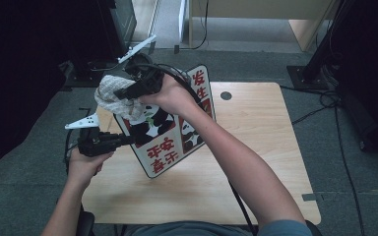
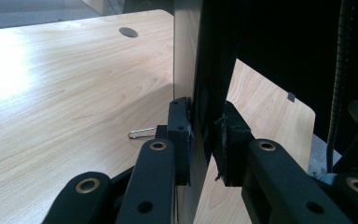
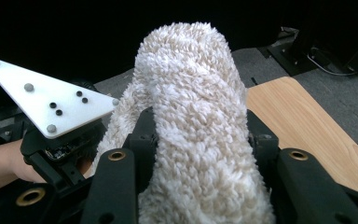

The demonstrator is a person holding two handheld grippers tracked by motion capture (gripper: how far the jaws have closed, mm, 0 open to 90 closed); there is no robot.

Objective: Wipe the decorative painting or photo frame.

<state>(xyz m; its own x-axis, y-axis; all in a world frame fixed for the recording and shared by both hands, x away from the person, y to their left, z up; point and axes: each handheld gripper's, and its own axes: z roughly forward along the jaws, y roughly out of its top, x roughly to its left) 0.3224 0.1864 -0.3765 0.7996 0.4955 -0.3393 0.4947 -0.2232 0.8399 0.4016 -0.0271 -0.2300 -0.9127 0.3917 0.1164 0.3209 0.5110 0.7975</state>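
A sign board (image 1: pixel 170 135) printed with pandas and red characters stands tilted above the wooden table (image 1: pixel 256 162). My left gripper (image 1: pixel 129 140) is shut on the board's left edge. In the left gripper view the board (image 2: pixel 185 56) runs edge-on between the jaws of the left gripper (image 2: pixel 205 128). A fluffy off-white cloth (image 1: pixel 109 92) rests against the board's upper left corner, with my right gripper (image 1: pixel 124 93) shut on it. In the right gripper view the cloth (image 3: pixel 186 60) bulges up between the jaws of the right gripper (image 3: pixel 200 133); the left gripper's white plate (image 3: pixel 51 98) shows beyond it.
A round cable hole (image 1: pixel 226 96) sits near the table's far edge. A thin wire clip (image 2: pixel 142 133) lies on the tabletop near the board. Cables (image 1: pixel 344 147) trail over the grey floor at the right. Dark equipment (image 1: pixel 118 19) stands behind the table's far left.
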